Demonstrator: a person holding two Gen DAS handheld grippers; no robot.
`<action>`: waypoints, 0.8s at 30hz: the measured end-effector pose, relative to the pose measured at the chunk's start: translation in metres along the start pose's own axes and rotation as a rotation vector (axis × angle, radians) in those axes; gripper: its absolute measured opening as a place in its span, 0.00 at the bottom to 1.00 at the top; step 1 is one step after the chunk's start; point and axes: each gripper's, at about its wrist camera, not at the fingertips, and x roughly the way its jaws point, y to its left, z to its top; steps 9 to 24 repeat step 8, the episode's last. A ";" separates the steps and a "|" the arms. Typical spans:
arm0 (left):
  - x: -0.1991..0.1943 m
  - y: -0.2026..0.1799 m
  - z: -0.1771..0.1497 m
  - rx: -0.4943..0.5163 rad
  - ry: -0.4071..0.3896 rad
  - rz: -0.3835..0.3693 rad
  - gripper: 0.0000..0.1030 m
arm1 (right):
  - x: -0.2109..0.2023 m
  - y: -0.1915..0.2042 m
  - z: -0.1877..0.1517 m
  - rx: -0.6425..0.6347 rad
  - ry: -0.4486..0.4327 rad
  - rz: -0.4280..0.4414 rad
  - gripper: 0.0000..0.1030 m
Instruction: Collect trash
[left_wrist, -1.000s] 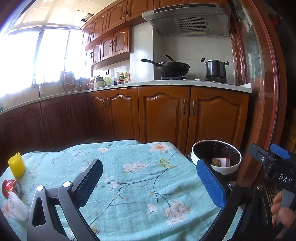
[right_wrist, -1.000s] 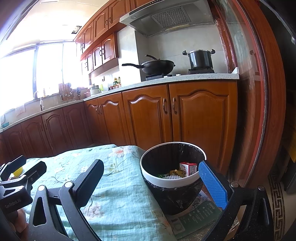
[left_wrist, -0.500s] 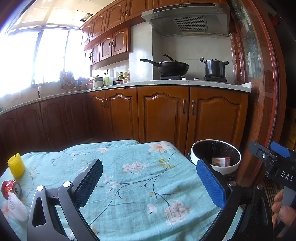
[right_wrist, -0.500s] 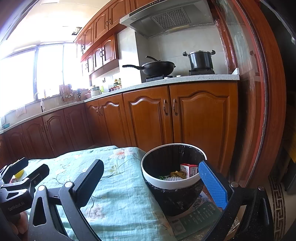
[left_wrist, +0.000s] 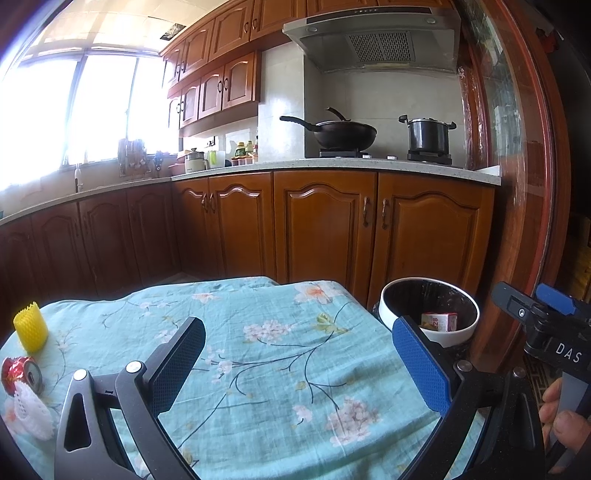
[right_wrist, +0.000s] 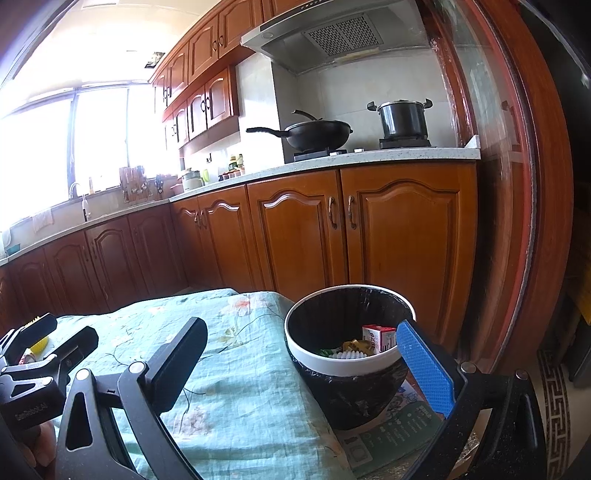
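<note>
**Both grippers empty above the floral table, bin at the right edge**

The table, draped in a teal floral cloth (left_wrist: 280, 354), fills the near ground. At its right edge stands the black-lined trash bin (right_wrist: 349, 363) with a white rim, and inside it lie a small red-and-white carton (right_wrist: 376, 338) and some wrappers. The left gripper (left_wrist: 295, 363) hangs over the cloth, fingers spread wide, nothing between them. The right gripper (right_wrist: 301, 365) is parted too, framing the bin. Far left on the cloth: a yellow foam net sleeve (left_wrist: 30, 328), a crushed red can (left_wrist: 20, 374), and white foam netting (left_wrist: 31, 415) nearest.
</note>
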 end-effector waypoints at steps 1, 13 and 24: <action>0.000 0.001 0.000 -0.003 0.002 0.000 0.99 | 0.000 0.001 0.000 0.000 0.002 0.001 1.00; 0.000 0.008 0.000 -0.024 0.017 -0.002 0.99 | 0.005 0.006 -0.001 0.001 0.022 0.011 1.00; 0.000 0.008 0.000 -0.024 0.017 -0.002 0.99 | 0.005 0.006 -0.001 0.001 0.022 0.011 1.00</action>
